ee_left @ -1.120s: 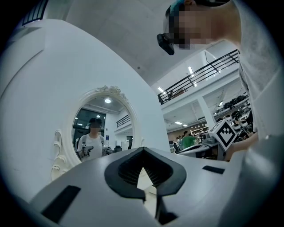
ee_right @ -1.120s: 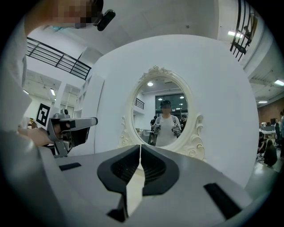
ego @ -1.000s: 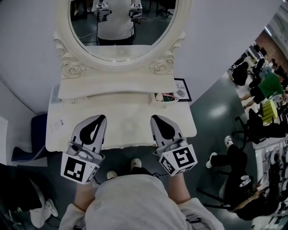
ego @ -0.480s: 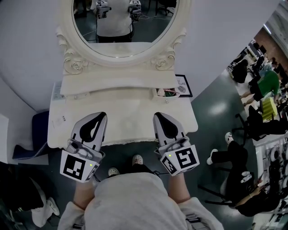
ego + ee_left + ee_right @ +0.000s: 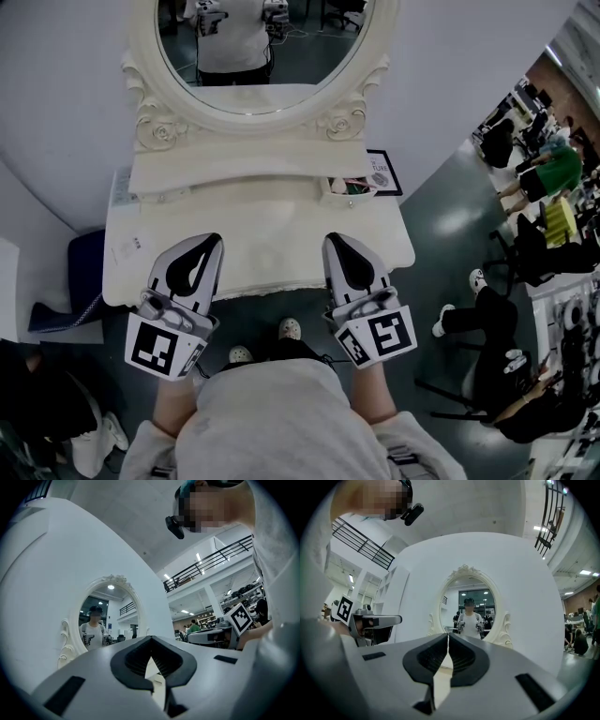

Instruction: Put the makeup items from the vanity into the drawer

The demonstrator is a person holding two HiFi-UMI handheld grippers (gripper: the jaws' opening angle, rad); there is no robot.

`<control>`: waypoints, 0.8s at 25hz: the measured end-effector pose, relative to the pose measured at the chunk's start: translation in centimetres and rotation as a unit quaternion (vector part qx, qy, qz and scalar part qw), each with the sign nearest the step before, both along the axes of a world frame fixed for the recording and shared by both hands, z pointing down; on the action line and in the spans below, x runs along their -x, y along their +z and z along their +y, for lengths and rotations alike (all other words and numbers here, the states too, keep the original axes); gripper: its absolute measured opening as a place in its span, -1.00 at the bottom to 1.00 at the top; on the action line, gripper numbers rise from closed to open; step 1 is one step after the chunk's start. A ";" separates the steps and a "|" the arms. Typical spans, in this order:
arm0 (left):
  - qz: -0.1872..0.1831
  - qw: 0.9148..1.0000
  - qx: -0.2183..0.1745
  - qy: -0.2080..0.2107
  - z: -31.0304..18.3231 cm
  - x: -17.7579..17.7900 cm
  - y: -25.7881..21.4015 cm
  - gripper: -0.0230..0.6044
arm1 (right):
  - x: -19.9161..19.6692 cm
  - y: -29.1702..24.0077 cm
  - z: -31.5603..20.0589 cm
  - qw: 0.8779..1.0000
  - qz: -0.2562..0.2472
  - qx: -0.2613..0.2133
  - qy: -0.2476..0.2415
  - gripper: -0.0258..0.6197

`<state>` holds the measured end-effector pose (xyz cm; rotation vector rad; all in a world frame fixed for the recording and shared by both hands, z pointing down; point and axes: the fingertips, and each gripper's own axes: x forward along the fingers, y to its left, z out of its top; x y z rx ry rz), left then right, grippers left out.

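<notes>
The white vanity [image 5: 267,239] stands before me under its oval mirror [image 5: 262,47]. Its small right drawer [image 5: 331,198] is pulled open, and several small makeup items [image 5: 352,187] lie in it, too small to tell apart. My left gripper [image 5: 214,241] is shut and empty above the vanity's front left. My right gripper [image 5: 330,241] is shut and empty above the front right, just short of the open drawer. In the left gripper view the left gripper [image 5: 150,639] has its jaws together. The right gripper [image 5: 448,636] in its own view points at the mirror [image 5: 470,606].
A framed sign [image 5: 381,174] leans at the vanity's back right beside the drawer. A paper card [image 5: 123,249] lies on the left of the top. A dark blue object [image 5: 56,291] sits on the floor at left. People sit at desks [image 5: 544,178] to the right.
The vanity has slid slightly up in the head view, so both grippers sit a little nearer its front edge. Both stayed shut and empty.
</notes>
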<state>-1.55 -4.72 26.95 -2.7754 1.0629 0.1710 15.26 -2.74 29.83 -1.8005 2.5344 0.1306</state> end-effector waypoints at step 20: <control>0.009 1.000 0.007 0.017 2.4 2.1 0.9 -0.89 | 2.6 -0.6 3.2 0.999 -0.027 -0.028 0.015 -0.85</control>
